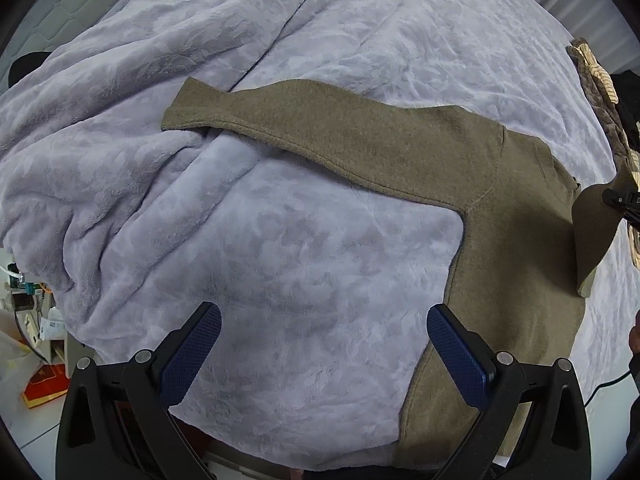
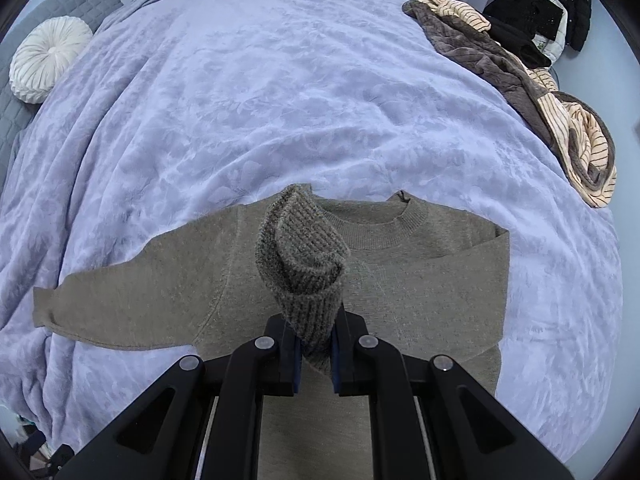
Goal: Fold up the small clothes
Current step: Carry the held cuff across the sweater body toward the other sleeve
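Note:
An olive-brown sweater [image 2: 420, 280] lies flat on the lilac blanket [image 2: 280, 100], neck away from me, its left sleeve [image 2: 120, 304] stretched out to the left. My right gripper [image 2: 316, 354] is shut on the ribbed cuff [image 2: 304, 256] of the right sleeve and holds it raised over the sweater's chest. In the left wrist view the sweater [image 1: 512, 272] lies at the right with its sleeve [image 1: 320, 128] running left. My left gripper [image 1: 324, 348] is open and empty above the blanket, beside the sweater's side edge. The right gripper with the sleeve [image 1: 592, 220] shows at the far right.
A pile of brown and striped clothes [image 2: 540, 92] and black garments [image 2: 540, 20] lies at the bed's far right. A round white cushion [image 2: 46, 60] sits at the far left. Boxes and clutter [image 1: 36, 364] stand on the floor left of the bed.

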The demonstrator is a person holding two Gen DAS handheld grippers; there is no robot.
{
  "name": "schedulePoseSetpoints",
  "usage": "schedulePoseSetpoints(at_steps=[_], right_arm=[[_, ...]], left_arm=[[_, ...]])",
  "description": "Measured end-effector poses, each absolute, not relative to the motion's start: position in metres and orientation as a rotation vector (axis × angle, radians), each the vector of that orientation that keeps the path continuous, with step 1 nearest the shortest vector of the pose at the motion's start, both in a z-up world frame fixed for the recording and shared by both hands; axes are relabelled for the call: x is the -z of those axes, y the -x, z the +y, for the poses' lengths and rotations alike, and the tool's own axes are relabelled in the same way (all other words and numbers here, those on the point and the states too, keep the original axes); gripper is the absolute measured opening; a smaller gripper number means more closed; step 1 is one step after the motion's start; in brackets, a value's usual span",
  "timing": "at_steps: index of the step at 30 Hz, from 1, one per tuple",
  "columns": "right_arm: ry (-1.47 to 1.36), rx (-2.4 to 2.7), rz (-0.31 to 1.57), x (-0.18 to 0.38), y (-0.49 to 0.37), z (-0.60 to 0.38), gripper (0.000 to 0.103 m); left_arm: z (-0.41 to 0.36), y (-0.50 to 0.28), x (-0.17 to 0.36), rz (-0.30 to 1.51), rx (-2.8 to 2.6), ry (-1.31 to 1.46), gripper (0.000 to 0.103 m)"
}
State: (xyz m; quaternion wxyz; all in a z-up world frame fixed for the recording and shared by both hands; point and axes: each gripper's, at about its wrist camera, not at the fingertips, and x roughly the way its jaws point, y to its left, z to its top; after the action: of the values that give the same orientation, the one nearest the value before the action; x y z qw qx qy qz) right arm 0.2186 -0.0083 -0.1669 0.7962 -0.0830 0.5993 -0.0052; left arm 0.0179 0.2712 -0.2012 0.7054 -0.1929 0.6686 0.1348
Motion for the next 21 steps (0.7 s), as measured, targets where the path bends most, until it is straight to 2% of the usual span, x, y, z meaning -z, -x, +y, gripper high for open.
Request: schedulePoseSetpoints(at_steps=[9, 19, 21], right_arm=[[0.365, -0.049, 1.391, 0.240, -0.217, 0.037, 0.011], [0.426, -0.075, 1.459, 0.294, -0.226, 0.073, 0.013], [0.441, -0.080, 1.468, 0.303, -0.225, 0.077, 0.017]], left_arm=[[0.287, -0.022, 0.214, 1.523, -0.337, 0.435, 0.103], [0.292, -0.021, 0.230, 1.565, -0.379, 0.471, 0.103], [0.291, -0.021, 0.229, 1.567, -0.378, 0.476, 0.103]])
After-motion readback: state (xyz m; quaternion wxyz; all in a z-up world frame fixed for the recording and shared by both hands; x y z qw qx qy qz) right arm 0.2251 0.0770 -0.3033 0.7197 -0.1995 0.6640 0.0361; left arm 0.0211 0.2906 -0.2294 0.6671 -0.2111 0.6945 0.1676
